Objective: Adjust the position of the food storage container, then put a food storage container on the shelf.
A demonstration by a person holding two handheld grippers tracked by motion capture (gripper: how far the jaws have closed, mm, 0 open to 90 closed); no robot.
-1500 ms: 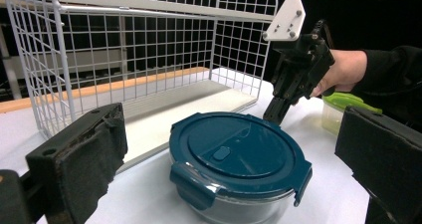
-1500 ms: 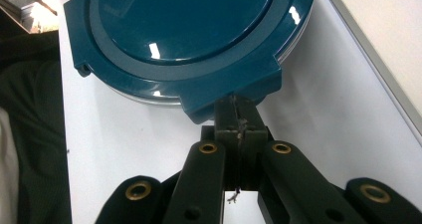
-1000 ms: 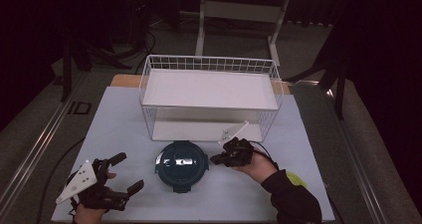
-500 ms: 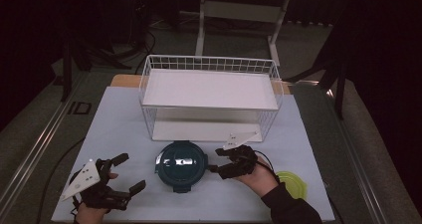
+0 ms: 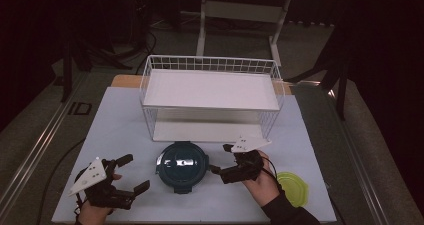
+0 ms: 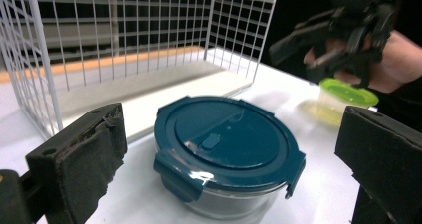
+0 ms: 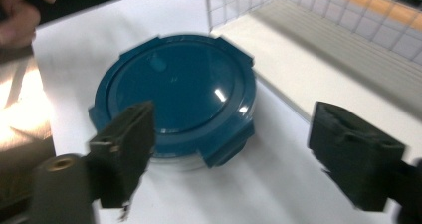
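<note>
One round glass container with teal lid [image 5: 182, 165]. One small green-lidded container [image 5: 291, 187]. One white wire shelf rack [image 5: 212, 101]. Two hand-held grippers: left [image 5: 131, 174], right [image 5: 220, 159]. One tabletop [image 5: 115, 120].

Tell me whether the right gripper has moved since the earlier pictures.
Yes. The right gripper has moved toward the person, away from the wire rack, its fingers just opened, nothing between them.

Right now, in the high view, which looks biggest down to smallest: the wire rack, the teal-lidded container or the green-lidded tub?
1. white wire rack, by far
2. teal-lidded round container
3. green-lidded tub, partly hidden by the person's hand
</note>
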